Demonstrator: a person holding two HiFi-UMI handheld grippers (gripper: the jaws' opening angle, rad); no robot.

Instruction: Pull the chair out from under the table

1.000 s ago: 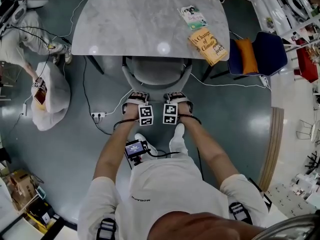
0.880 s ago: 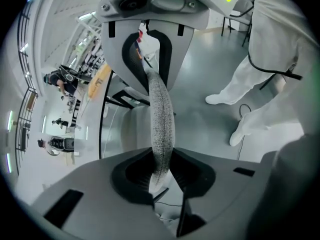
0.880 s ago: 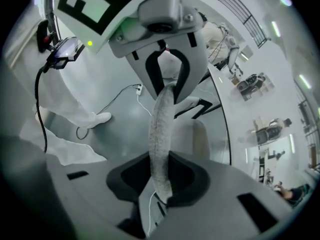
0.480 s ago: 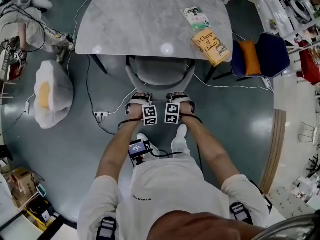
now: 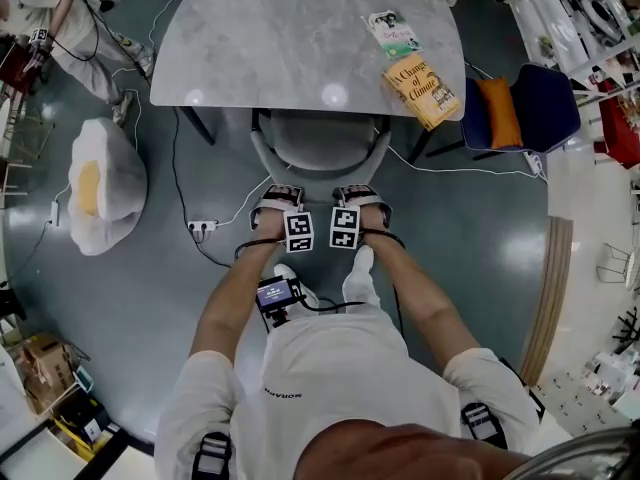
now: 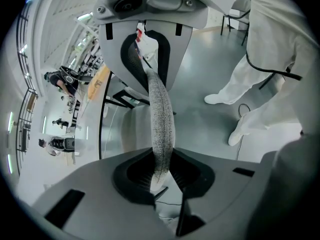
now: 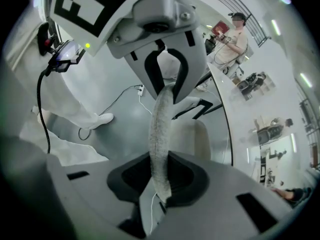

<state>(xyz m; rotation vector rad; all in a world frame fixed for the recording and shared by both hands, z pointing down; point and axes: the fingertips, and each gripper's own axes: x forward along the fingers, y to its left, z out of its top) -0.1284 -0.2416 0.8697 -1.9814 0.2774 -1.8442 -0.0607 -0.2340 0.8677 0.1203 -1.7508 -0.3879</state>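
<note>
Between the pads of the left claw point(image 6: 160, 173): the speckled grey backrest rim point(image 6: 159, 114) of the chair point(image 5: 318, 150), seen edge-on. The jaws have just been closing and now pinch the rim from both sides. Right claw point(image 7: 161, 176): same reading. Its jaws have just been closing and are now clamped on the same rim, further along to the person's right.

Head view: both claws sit side by side on top of the curved backrest and point steeply down, with the person's forearms reaching straight out to them. The chair stands at the near edge of the table point(image 5: 270, 43). The front of its seat is under the tabletop; the rest of the seat and the backrest stick out towards the person.

On the table, right end: a yellow book point(image 5: 419, 90), and a smaller green-and-white booklet point(image 5: 390, 33) just beyond it.

Floor: a power strip point(image 5: 198, 230) with white cables to the left of the chair. A blue chair point(image 5: 545, 103) carrying an orange cushion point(image 5: 494, 111) stands off the table's right end.
</note>
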